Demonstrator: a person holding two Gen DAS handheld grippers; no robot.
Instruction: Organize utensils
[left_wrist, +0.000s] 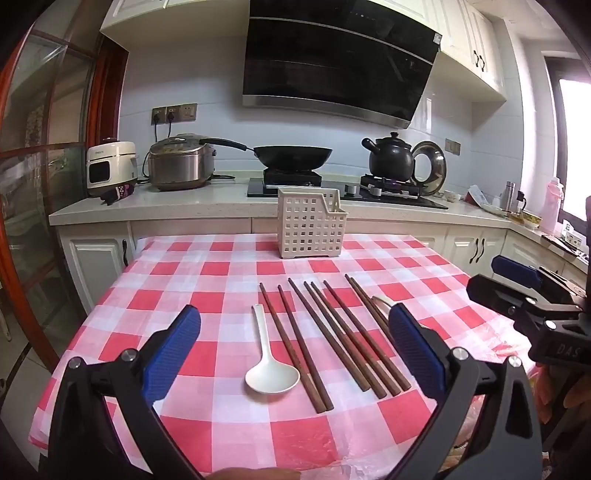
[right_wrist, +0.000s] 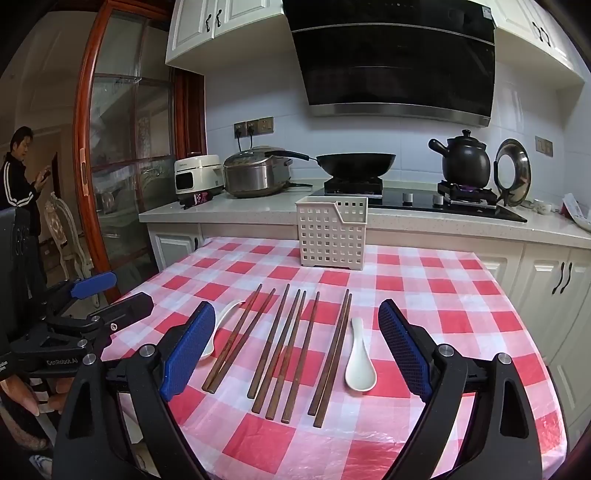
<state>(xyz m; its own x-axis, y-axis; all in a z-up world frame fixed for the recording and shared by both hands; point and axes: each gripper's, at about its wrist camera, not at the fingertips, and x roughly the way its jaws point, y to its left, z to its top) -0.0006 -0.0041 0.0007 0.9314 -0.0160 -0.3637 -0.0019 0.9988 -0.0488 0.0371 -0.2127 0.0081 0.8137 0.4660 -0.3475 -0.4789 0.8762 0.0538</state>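
Both grippers hover over the near edge of the table (right_wrist: 461, 295), jaws spread wide, nothing between the pads. Left gripper (left_wrist: 295, 339) sits over the near-left part, blue pads (left_wrist: 173, 350) flanking a spoon and most of the chopsticks. Right gripper (right_wrist: 297, 336) sits over the near-right part, tilted slightly down like the left one; its side shows at the right edge of the left wrist view

Utensils lie flat on the red-and-white checked cloth (right_wrist: 258, 443), mid-table, all pointing roughly near to far:
- left spoon (left_wrist: 271, 369), cream, bowl toward the near edge, just left of the chopsticks; in the right wrist view it is half hidden behind the left pad
- 8 chopsticks (right_wrist: 291, 354), dark wood, loose pairs side by side, some touching, none crossed as far as I can tell
- right spoon (right_wrist: 360, 362), white, bowl toward the near edge, just right of the last pair

Holder (right_wrist: 332, 232), cream plastic grid, stands upright at the far edge of the table, centre, well apart from the utensils. Cannot tell if anything is inside

Beyond the table: kitchen counter (left_wrist: 207, 201) with 2 cookers at its left end, wok (left_wrist: 293, 155) on the hob, black kettle (left_wrist: 391, 158) on a lit burner. A person stands far left past the glass door, right wrist view only
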